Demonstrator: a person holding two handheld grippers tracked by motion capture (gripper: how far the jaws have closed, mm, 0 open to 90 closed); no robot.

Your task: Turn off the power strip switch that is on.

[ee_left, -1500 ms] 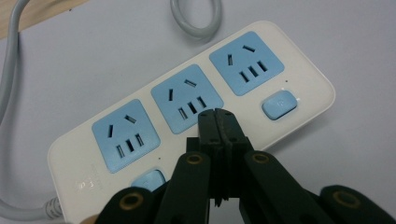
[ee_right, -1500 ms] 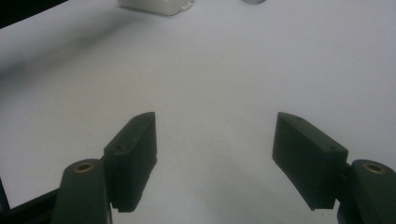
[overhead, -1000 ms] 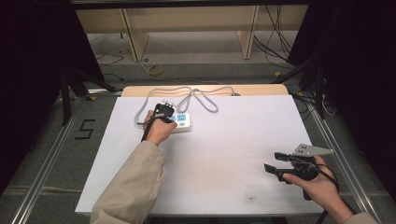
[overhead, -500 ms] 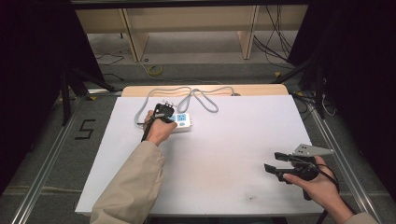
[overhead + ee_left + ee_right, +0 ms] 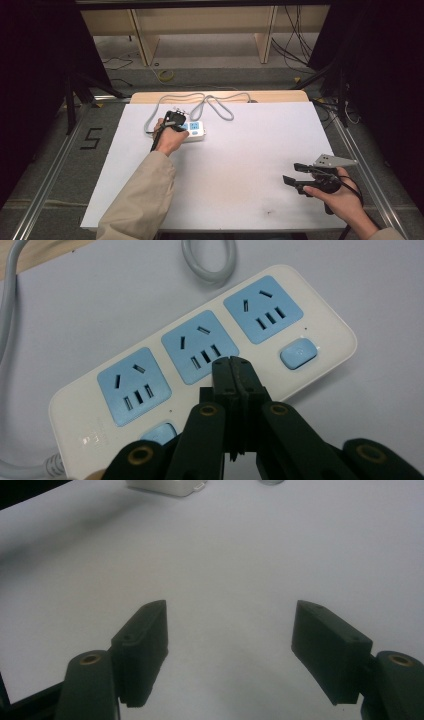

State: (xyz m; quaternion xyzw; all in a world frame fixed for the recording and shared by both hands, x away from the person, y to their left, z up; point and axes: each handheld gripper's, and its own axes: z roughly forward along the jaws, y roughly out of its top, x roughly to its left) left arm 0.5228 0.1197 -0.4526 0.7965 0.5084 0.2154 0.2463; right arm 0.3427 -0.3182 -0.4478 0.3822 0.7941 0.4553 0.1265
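While the left gripper (image 5: pixel 233 362) presses closed on the power strip (image 5: pixel 200 355), the right gripper (image 5: pixel 230 650) gapes empty

You are working in a lab recording bay: a white table (image 5: pixel 225 165) on aluminium rails (image 5: pixel 45 185), black curtains (image 5: pixel 35 60), loose floor cables (image 5: pixel 295 47), a taped number marker (image 5: pixel 91 138).
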